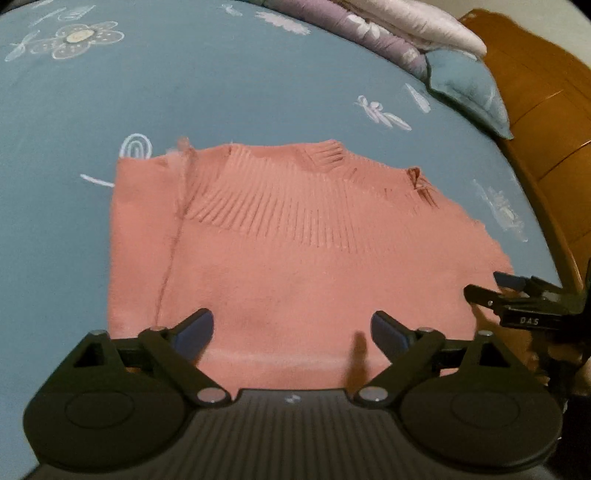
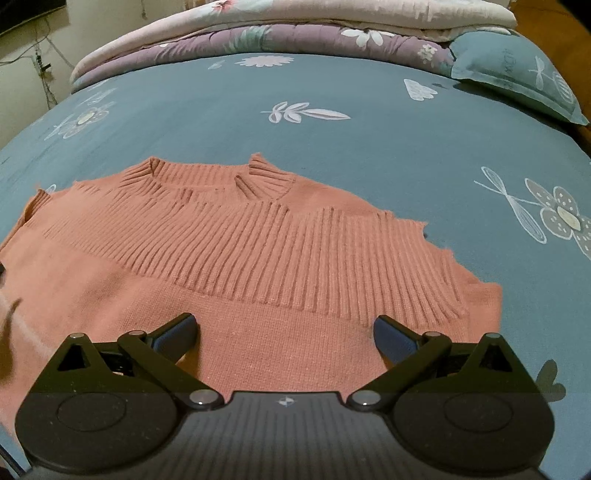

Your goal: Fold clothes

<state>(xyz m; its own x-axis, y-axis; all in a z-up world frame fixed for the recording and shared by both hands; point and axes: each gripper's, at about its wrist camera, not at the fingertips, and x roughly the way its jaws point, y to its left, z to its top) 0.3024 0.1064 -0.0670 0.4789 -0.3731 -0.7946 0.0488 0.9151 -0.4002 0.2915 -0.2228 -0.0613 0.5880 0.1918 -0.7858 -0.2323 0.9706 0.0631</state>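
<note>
A salmon-pink knitted sweater (image 1: 280, 258) lies flat on the blue flowered bedsheet (image 1: 221, 92), its ribbed yoke and collar toward the far side and its sides folded in. My left gripper (image 1: 291, 325) hovers over the sweater's near hem, jaws wide open with nothing between them. In the right wrist view the same sweater (image 2: 229, 266) fills the middle. My right gripper (image 2: 284, 326) stands open above its near right part, also with nothing between its fingers. The right gripper (image 1: 484, 284) also shows at the sweater's right edge in the left wrist view.
A blue pillow (image 2: 517, 70) lies at the far right of the bed. Folded purple and pink quilts (image 2: 258, 33) are stacked along the far edge. A wooden frame (image 1: 535, 110) borders the right side, and a wall with cables (image 2: 33, 62) stands at the far left.
</note>
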